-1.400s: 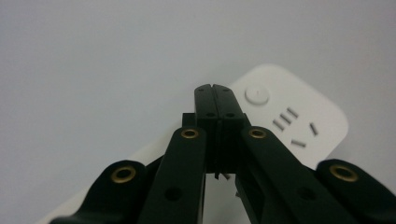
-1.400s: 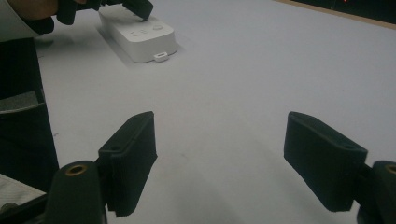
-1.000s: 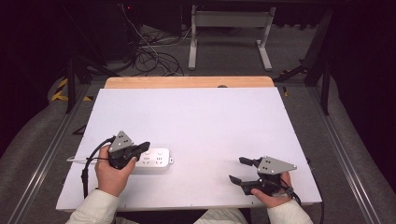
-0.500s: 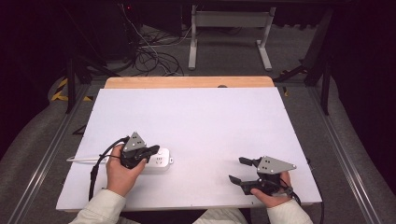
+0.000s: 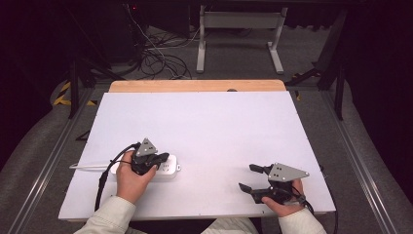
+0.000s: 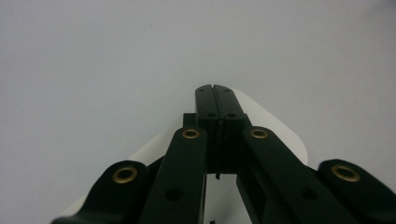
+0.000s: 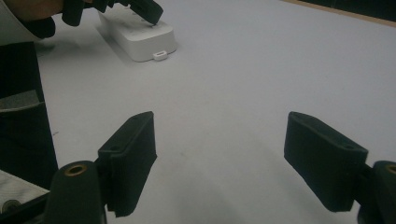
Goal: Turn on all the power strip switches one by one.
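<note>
High view: white worktop (image 5: 204, 126) across frame centre, wooden edge strip along its far side, no readable writing anywhere. Left hand-held gripper (image 5: 163, 158) at lower left, over a white power strip (image 5: 165, 169) lying flat, tips just above or touching its top; cannot tell which. Jaws look pressed together here. Pale cord or strip running left from the power strip toward the worktop's left edge. Left hand (image 5: 129, 178) wrapped round the gripper body, light sleeve below. Right hand-held gripper (image 5: 251, 178) at lower right, jaws spread wide, pointing toward frame left, nothing between them, well apart from the power strip. Cables (image 5: 156, 58) tangled on the floor at upper left, beyond the worktop.

Left gripper view: left hand-held gripper (image 6: 215, 88) at centre, jaws pressed together, pinching nothing visible. White rounded end of power strip (image 6: 289, 140) beneath and just behind the jaws. No label legible.

Right gripper view: right hand-held gripper (image 7: 233, 140) with jaws spread wide at lower left and lower right, bare worktop (image 7: 261, 60) between. Power strip (image 7: 140, 37) at upper left, small tab on its near end, left hand-held gripper (image 7: 149, 11) tips at its top. No brand readable.
</note>
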A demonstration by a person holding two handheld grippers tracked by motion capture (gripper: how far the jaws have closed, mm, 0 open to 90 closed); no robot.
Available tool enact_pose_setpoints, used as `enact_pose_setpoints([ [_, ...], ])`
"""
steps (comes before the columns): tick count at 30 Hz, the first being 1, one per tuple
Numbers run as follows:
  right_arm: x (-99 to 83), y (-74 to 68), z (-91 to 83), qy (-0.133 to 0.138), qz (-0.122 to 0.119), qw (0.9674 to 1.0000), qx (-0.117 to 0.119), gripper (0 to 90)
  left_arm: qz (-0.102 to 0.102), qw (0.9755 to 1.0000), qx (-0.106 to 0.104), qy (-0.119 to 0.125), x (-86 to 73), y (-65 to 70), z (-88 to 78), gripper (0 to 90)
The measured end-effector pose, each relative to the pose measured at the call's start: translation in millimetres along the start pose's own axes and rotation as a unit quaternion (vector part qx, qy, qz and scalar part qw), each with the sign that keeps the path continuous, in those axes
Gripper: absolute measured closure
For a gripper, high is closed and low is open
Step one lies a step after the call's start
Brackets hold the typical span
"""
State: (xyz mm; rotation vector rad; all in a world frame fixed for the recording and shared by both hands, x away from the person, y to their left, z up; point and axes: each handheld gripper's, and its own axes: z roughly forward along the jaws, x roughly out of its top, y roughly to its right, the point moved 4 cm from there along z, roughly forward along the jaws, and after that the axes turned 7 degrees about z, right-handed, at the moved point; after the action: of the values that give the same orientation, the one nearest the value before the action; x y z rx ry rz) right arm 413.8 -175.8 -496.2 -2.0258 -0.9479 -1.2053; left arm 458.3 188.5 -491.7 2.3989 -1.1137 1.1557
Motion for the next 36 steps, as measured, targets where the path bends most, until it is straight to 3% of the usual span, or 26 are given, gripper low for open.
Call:
enact_pose_setpoints([
  [19,-0.1,-0.6,-0.1,-0.001,0.0,1.0,0.0,25.7,0.021,0.9996,0.02,-0.001,-1.1,2.4,2.8,90.0],
  [36,-0.4,-0.8,0.1,-0.003,-0.003,1.0,-0.001,25.7,0.009,0.9998,0.014,-0.009,-1.5,2.4,4.6,90.0],
])
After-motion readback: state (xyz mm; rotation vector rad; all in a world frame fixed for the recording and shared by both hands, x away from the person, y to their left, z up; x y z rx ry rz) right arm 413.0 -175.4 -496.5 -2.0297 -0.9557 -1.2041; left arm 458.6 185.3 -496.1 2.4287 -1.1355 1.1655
